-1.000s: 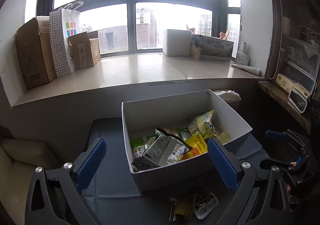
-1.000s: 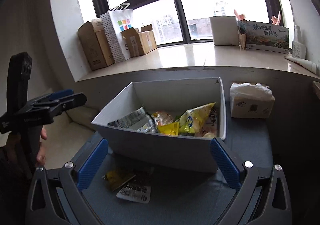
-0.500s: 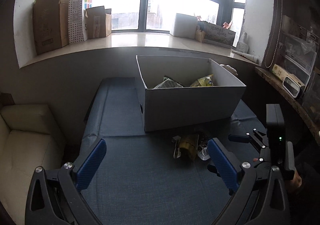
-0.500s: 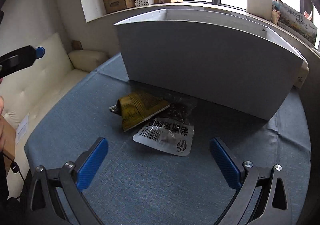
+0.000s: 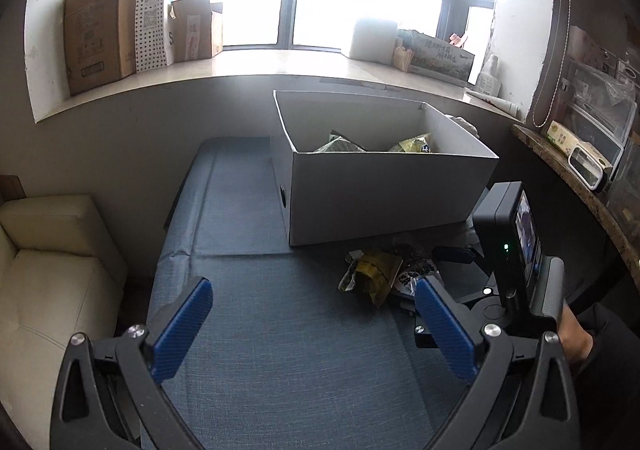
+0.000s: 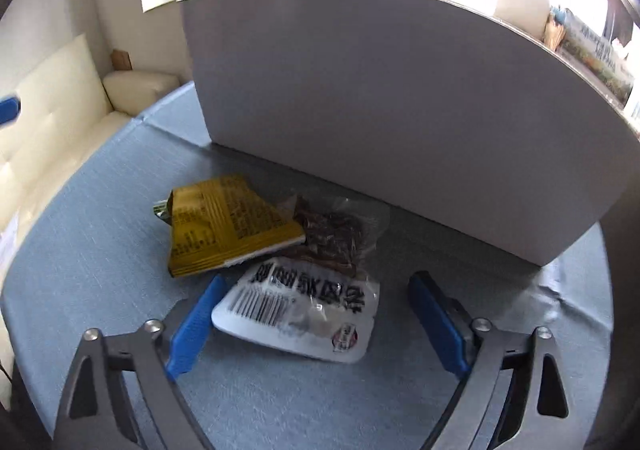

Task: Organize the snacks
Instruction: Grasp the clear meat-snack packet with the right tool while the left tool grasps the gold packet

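Note:
A white cardboard box (image 5: 384,194) with several snack packs inside stands on the blue tablecloth (image 5: 280,350); its front wall fills the right wrist view (image 6: 380,98). In front of it lie a yellow snack pack (image 6: 228,222) and a clear-and-white pack of dark dried snacks (image 6: 308,302), also visible in the left wrist view (image 5: 374,274). My right gripper (image 6: 314,314) is open, low over the table, its jaws either side of the white pack, not touching it. My left gripper (image 5: 316,324) is open and empty, farther back and to the left.
A cream sofa (image 5: 52,270) sits left of the table. The windowsill holds cardboard boxes (image 5: 100,26), a dotted paper bag (image 5: 152,10) and a white box (image 5: 372,42). A shelf with containers (image 5: 592,154) is at the right.
My right gripper has come down and forward, so its open jaws now flank the white pack. My left gripper has pulled back a little; the box looks lower and farther.

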{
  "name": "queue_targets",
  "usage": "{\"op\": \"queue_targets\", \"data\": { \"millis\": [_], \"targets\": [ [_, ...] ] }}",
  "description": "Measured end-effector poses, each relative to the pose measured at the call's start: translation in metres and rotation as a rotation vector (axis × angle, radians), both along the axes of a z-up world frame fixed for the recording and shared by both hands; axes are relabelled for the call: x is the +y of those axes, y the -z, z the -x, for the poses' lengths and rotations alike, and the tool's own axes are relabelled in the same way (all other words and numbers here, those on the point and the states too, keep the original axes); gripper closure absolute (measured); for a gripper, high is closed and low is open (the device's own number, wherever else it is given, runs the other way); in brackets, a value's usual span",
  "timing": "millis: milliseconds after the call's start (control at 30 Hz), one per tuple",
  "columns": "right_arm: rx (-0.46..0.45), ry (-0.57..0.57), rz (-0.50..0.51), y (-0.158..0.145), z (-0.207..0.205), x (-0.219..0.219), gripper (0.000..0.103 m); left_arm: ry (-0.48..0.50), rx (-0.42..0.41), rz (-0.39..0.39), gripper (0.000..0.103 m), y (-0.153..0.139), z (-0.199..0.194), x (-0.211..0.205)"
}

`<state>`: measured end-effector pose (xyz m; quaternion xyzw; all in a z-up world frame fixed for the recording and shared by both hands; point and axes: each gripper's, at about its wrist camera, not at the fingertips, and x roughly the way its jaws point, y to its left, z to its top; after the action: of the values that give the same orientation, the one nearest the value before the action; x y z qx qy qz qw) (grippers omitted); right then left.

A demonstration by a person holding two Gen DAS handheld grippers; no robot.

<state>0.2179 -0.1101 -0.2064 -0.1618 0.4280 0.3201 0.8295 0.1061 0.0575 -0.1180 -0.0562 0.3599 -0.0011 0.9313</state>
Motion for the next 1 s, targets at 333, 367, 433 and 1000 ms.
{"op": "queue_targets", "data": {
  "millis": [333, 367, 433, 1000],
  "targets": [
    [0.037, -0.046, -0.044, -0.009, -0.004, 0.001, 0.040, -0.001, 0.054, -0.039, 0.000, 0.018, -0.014, -0.001],
    [0.040, -0.048, -0.051, -0.010, -0.003, -0.002, 0.041, -0.003, 0.062, -0.037, 0.000, 0.020, -0.016, 0.000],
    [0.045, -0.048, -0.068, -0.012, -0.003, -0.008, 0.042, -0.005, 0.071, -0.033, 0.000, 0.024, -0.018, 0.000],
    [0.025, 0.014, -0.192, -0.055, 0.033, -0.087, 0.042, 0.095, 0.229, -0.152, 0.000, 0.067, -0.083, -0.038]
  ]
}}
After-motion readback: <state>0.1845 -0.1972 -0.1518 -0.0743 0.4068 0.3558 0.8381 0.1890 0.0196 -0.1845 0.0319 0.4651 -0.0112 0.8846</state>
